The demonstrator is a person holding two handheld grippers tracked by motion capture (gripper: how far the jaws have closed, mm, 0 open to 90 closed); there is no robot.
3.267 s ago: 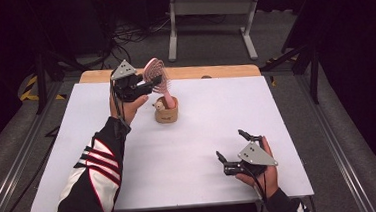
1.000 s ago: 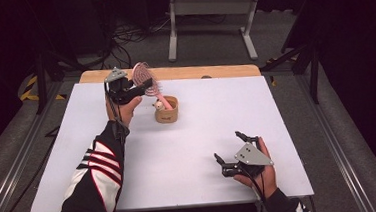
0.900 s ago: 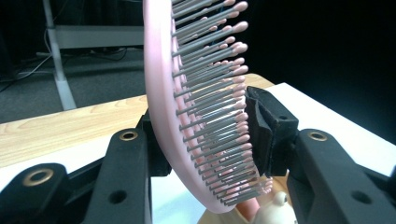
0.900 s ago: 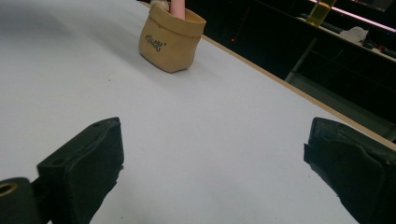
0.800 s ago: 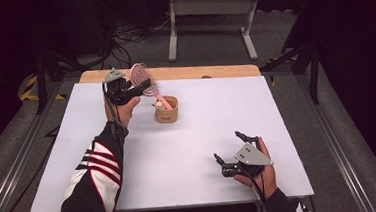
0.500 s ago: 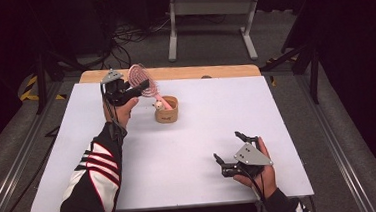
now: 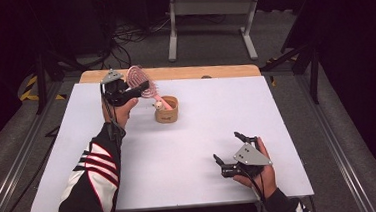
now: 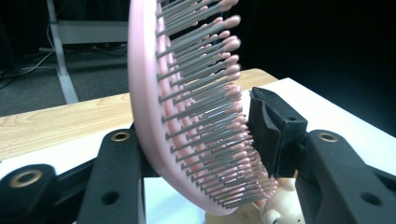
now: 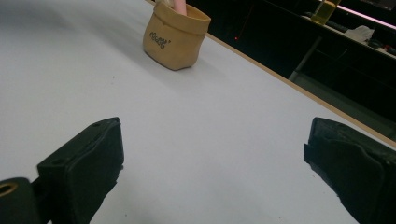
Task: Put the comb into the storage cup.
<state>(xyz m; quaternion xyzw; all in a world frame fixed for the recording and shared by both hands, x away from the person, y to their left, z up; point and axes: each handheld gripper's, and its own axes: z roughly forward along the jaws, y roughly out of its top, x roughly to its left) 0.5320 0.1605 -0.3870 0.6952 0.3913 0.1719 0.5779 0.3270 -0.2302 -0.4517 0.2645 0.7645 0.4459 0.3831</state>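
One pink hairbrush (image 8: 187, 107) stood with its handle down in the one tan pouch (image 7: 166, 109) at the far left of the white surface (image 7: 189, 151), head tilted up-left between the left tool's (image 7: 139, 87) jaws. Those jaws had just been opening, bristle-side pad barely at the tips, grip loosening. One right tool (image 7: 229, 150), unclenched and empty, rested well apart at the near right.

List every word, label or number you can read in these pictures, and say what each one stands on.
Dark cursive word printed on the side of the tan pot: too blurred to read for sure.
Hairbrush: no text to be seen.
White table: no text or sign on it.
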